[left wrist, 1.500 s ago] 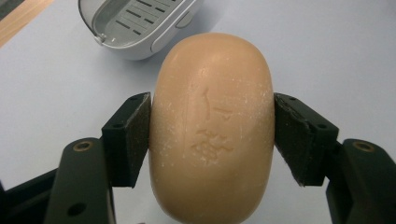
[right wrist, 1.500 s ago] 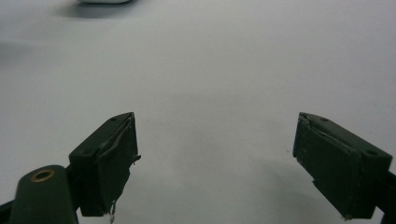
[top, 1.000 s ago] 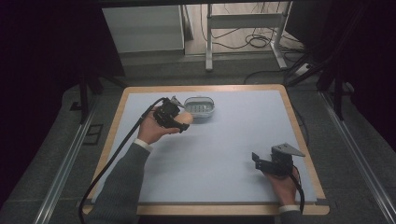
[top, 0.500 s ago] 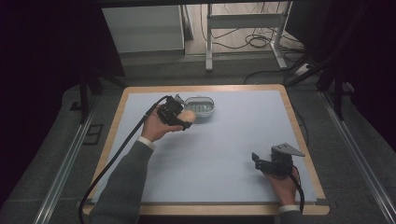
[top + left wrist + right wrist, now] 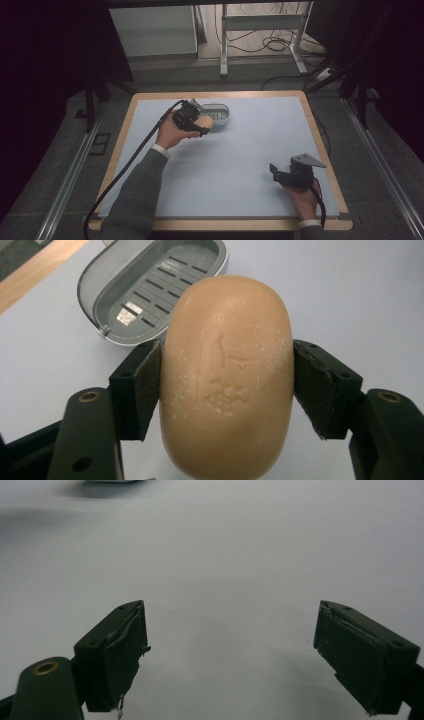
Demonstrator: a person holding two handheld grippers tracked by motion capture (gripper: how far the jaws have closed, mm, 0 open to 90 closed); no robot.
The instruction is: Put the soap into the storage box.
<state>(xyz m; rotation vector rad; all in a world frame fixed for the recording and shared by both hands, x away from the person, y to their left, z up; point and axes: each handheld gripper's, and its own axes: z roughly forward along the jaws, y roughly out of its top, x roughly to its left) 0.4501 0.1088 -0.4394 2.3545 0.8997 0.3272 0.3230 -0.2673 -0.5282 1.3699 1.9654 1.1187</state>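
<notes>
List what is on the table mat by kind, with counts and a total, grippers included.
Soap bar: 1, tan, clamped in the left gripper
Soap dish: 1, grey, slotted, empty
Grippers: 2, the left one holding the soap, the right gripper open over bare mat
Total: 4

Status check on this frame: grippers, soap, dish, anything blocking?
Left gripper shut on soap bar, just short of empty soap dish. Right gripper open, idle. Path clear.
</notes>
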